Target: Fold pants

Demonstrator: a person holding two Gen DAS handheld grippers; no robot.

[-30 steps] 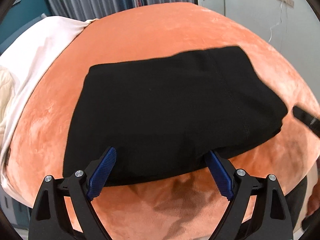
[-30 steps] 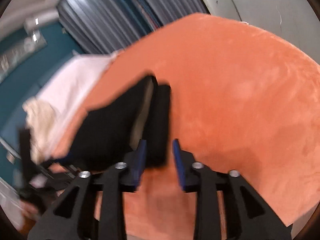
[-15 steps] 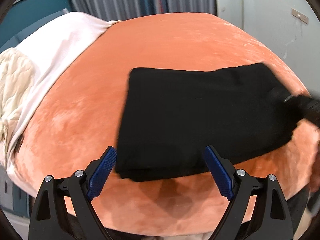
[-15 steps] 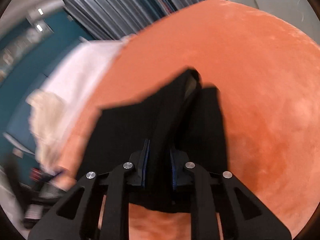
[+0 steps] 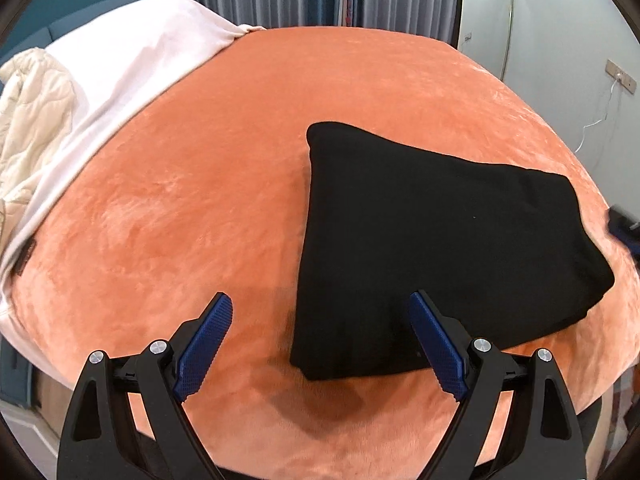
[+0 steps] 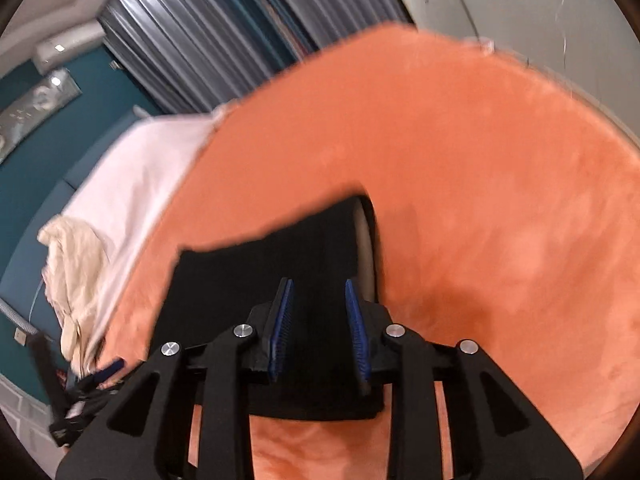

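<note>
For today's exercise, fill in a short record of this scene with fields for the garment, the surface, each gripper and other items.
garment: black fabric pants, folded into a compact stack
surface: orange plush blanket on a bed
left gripper: open wide, nothing between the fingers, at the stack's near edge
right gripper: jaws opening, over the stack's edge, pads not pressing
other items: white sheet; cream quilted bedding

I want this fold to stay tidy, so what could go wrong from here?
The right gripper is opening with the black pants between its pads; pulling away could drag that edge and loosen the fold. The pants lie near the orange blanket's front edge, so a nudge from the open left gripper might slide them off.
</note>
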